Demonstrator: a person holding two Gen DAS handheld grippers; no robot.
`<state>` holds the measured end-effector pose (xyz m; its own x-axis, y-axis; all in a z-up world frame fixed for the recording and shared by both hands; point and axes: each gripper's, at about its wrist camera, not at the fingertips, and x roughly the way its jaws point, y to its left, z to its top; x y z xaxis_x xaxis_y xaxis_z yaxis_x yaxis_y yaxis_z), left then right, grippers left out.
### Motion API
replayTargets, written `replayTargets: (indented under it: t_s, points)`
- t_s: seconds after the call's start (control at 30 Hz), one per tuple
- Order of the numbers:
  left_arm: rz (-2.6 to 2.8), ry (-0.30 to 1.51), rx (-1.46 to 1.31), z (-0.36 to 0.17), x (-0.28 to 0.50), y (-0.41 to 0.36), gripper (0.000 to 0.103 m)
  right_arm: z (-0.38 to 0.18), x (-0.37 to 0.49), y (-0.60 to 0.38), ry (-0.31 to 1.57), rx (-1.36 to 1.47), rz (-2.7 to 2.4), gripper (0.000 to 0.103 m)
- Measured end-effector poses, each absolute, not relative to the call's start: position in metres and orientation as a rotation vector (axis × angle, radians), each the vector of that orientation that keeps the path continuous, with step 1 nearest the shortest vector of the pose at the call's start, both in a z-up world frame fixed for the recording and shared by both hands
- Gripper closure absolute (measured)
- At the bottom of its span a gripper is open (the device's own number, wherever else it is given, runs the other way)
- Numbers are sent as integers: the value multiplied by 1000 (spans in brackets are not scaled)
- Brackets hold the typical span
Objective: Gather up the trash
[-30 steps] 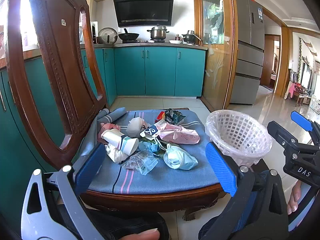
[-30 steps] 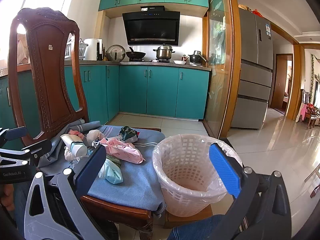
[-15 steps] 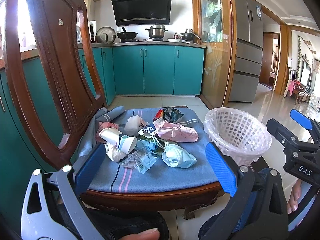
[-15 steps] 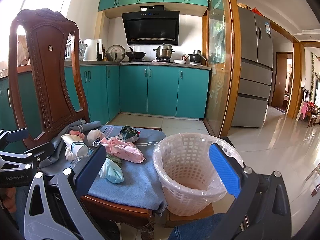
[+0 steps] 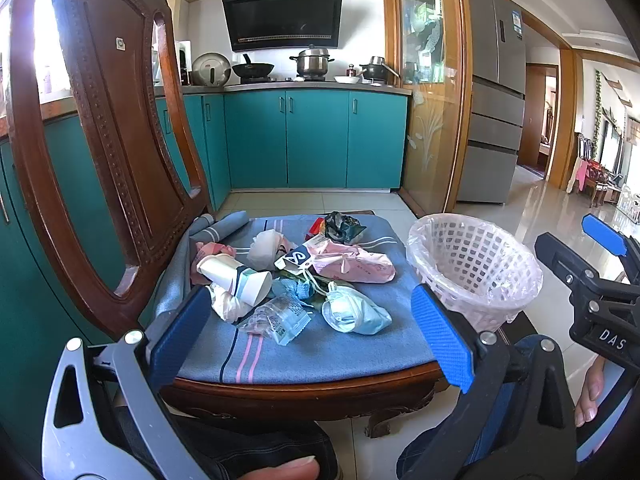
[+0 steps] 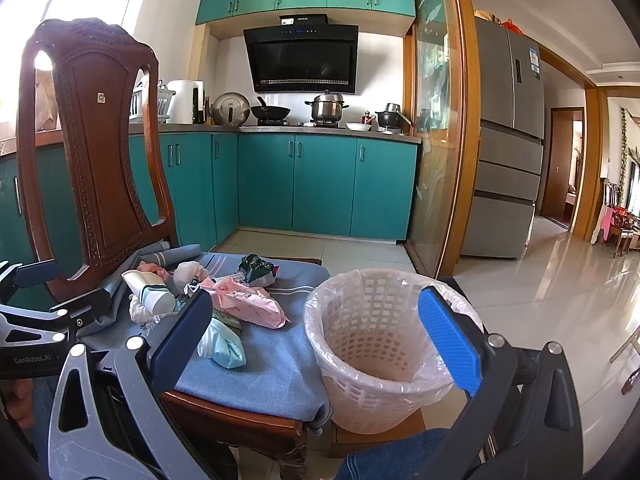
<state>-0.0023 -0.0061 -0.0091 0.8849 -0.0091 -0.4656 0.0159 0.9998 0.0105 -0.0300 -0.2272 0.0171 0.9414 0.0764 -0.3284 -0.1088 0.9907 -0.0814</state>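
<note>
- On the blue cushion [image 5: 320,352] of a carved wooden chair [image 5: 120,152], the left wrist view shows a trash pile [image 5: 296,276]: pink packet, blue mask, paper cup, clear wrapper. Left gripper [image 5: 310,336] hangs before the seat, jaws wide apart and empty.
- Beside the seat, the right wrist view shows a lined white basket [image 6: 384,344], near the pile. Right gripper [image 6: 316,336] frames it, jaws spread wide, holding nothing. Teal kitchen cabinets [image 6: 320,184], a range hood and pale floor tiles lie behind.
</note>
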Motion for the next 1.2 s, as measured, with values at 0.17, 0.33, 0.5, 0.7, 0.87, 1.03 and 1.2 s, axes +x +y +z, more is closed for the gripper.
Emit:
replayTargets:
  t_s: [0.17, 0.33, 0.5, 0.7, 0.87, 1.03, 1.2]
  points:
    - [-14, 483, 14, -9, -2, -6, 3, 17, -30, -227, 330, -100, 95, 2]
    - [-14, 485, 13, -8, -2, -6, 3, 17, -31, -228, 327, -103, 94, 2]
    - [-13, 486, 12, -8, -2, -6, 3, 17, -31, -228, 328, -103, 94, 2]
    - [-13, 485, 13, -8, -2, -6, 3, 17, -31, -228, 327, -101, 95, 2]
    - [-15, 487, 14, -9, -3, -7, 3, 17, -31, -227, 329, -104, 94, 2]
    - [-15, 487, 14, -9, -4, -8, 3, 17, -32, -226, 328, -105, 96, 2]
    - [-14, 486, 14, -9, -5, -8, 3, 17, -32, -226, 329, -104, 95, 2]
